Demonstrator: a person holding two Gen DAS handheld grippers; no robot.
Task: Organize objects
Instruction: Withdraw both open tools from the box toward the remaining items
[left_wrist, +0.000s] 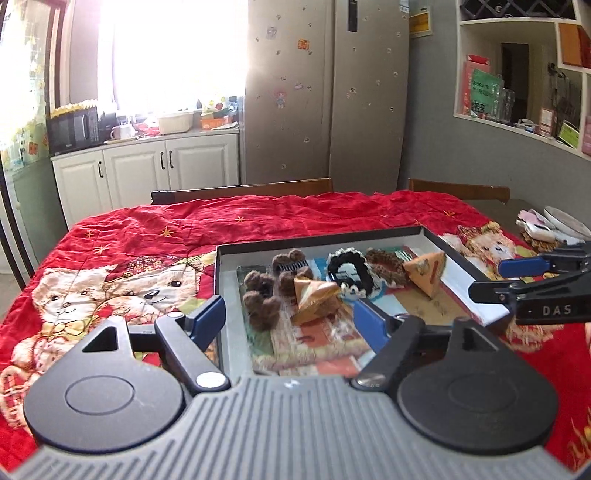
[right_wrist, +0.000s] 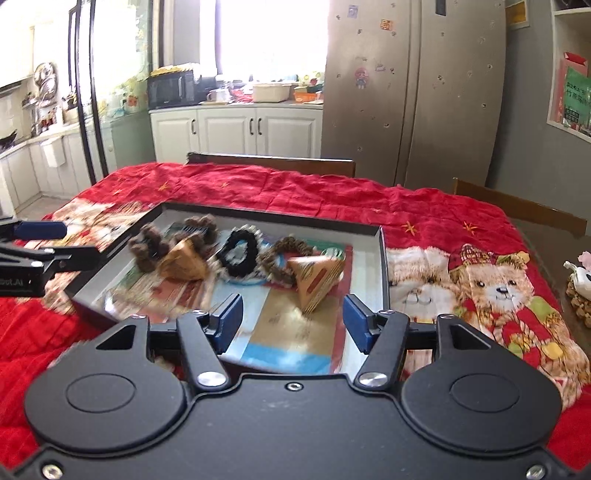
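A shallow dark box (left_wrist: 325, 238) (right_wrist: 382, 258) lies on the red bear-print cloth. Inside lie a brown fuzzy hair clip (left_wrist: 264, 295) (right_wrist: 147, 245), a black scrunchie (left_wrist: 349, 273) (right_wrist: 238, 254), a brown scrunchie (left_wrist: 386, 266) (right_wrist: 282, 258) and two tan pyramid packets (left_wrist: 314, 295) (left_wrist: 424, 269) (right_wrist: 183, 266) (right_wrist: 314, 282). My left gripper (left_wrist: 290, 319) is open and empty at the box's near edge. My right gripper (right_wrist: 293, 321) is open and empty at the box's near right; it also shows in the left wrist view (left_wrist: 524, 275).
The red cloth (left_wrist: 166, 236) covers the table. Wooden chair backs (left_wrist: 243, 190) (right_wrist: 517, 206) stand at the far side. A white plate and small items (left_wrist: 546, 229) sit at the table's far right. Fridge and cabinets stand behind.
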